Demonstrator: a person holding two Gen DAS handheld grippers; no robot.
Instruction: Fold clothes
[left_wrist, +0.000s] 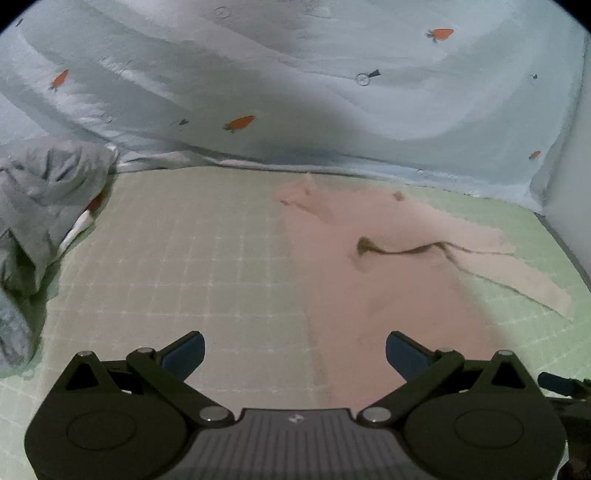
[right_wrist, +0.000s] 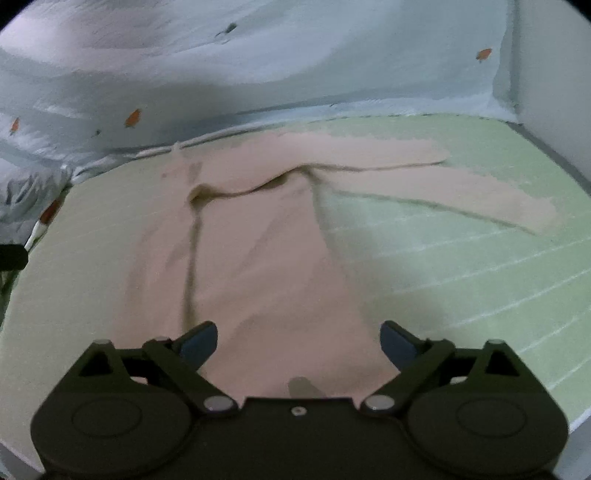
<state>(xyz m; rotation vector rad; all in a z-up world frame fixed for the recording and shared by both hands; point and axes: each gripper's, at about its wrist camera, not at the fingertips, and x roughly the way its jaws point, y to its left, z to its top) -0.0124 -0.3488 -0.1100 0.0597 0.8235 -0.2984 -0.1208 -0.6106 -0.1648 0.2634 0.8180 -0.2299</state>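
A pale pink long-sleeved garment (left_wrist: 369, 266) lies on a light green checked sheet (left_wrist: 184, 258), its body folded lengthwise and both sleeves stretched out to the right. In the right wrist view the garment (right_wrist: 266, 258) lies straight ahead, with the sleeves (right_wrist: 424, 173) reaching right. My left gripper (left_wrist: 295, 350) is open and empty above the sheet, at the garment's left edge. My right gripper (right_wrist: 298, 339) is open and empty, low over the garment's near end.
A blue quilt with carrot prints (left_wrist: 295, 74) is heaped along the far side. A grey crumpled cloth or pillow (left_wrist: 44, 199) lies at the left. A white wall (right_wrist: 554, 74) borders the bed on the right.
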